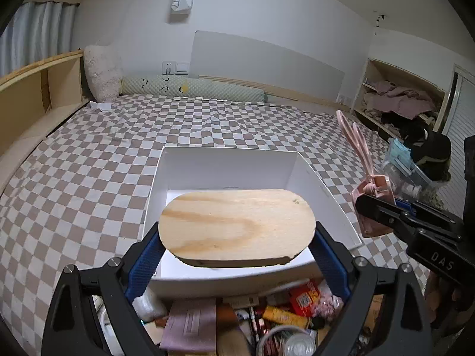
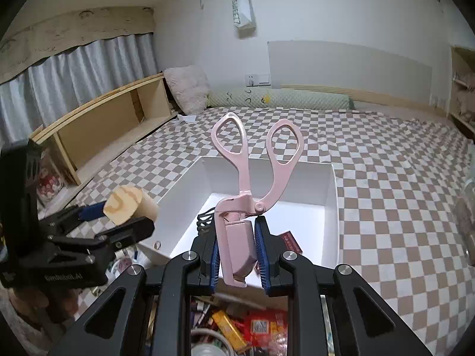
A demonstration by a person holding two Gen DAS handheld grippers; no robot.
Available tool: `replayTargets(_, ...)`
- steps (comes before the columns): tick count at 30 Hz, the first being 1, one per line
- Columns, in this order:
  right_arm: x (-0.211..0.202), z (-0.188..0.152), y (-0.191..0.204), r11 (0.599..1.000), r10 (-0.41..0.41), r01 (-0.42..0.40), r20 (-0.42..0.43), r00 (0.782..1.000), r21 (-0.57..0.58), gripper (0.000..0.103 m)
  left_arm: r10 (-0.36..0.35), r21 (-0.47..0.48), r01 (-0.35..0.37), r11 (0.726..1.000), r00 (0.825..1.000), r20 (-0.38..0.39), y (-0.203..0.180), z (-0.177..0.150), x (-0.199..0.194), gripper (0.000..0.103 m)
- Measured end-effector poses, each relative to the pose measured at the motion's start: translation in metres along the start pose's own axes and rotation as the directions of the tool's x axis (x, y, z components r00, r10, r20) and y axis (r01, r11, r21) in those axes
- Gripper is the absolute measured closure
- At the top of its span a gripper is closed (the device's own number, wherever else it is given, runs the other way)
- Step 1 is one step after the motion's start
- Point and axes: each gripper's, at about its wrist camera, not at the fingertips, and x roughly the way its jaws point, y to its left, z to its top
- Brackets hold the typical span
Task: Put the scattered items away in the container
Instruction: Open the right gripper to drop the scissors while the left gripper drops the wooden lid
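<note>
A white box (image 1: 225, 163) is sitting open on the checkered bed (image 1: 89, 154) just ahead of both grippers, with a heap of small clutter (image 2: 237, 326) lying beneath them. The left gripper (image 1: 237, 237) is clamping a wooden block (image 1: 237, 225) above the box. The right gripper (image 2: 237, 249) is clenching pink scissors (image 2: 246, 184) by the sheathed blades, handles pointing up.

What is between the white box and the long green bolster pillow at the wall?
Only bare checkered bedsheet lies between the white box and the bolster pillow; both wrist views show it.
</note>
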Motion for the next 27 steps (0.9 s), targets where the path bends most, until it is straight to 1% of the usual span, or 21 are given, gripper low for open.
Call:
replayTargets(5, 0.026, 0.009, -0.007, 1.000, 0.002, -0.002, -0.038, 0.999, 0.012, 0.081, 0.012, -0.014, -0.012, 1.000, 1.000, -0.029, 0.006, 0.004, 0.024, 0.009)
replayTargets(12, 0.066, 0.012, -0.019, 1.000, -0.001, 0.005, -0.128, 0.992, 0.028, 0.081, 0.058, 0.003, -0.058, 0.998, 0.995, -0.076, 0.011, 0.008, 0.058, 0.009)
replayTargets(15, 0.082, 0.010, -0.027, 0.998, 0.024, -0.013, -0.180, 0.983, 0.060, 0.081, 0.071, 0.002, -0.071, 0.997, 0.993, -0.096, 0.013, 0.009, 0.069, 0.009)
replayTargets(20, 0.110, 0.006, -0.036, 0.997, 0.021, 0.001, -0.256, 0.966, 0.082, 0.081, 0.100, 0.024, -0.098, 0.995, 0.987, -0.125, 0.013, 0.007, 0.087, 0.009)
replayTargets(23, 0.120, 0.005, -0.037, 0.997, 0.015, 0.009, -0.280, 0.960, 0.082, 0.081, 0.106, 0.029, -0.103, 0.994, 0.985, -0.139, 0.014, 0.004, 0.094, 0.009)
replayTargets(27, 0.133, 0.004, -0.039, 0.993, 0.047, -0.011, -0.314, 0.948, 0.115, 0.081, 0.116, 0.033, -0.113, 0.993, 0.982, -0.148, 0.016, 0.000, 0.099, 0.009)
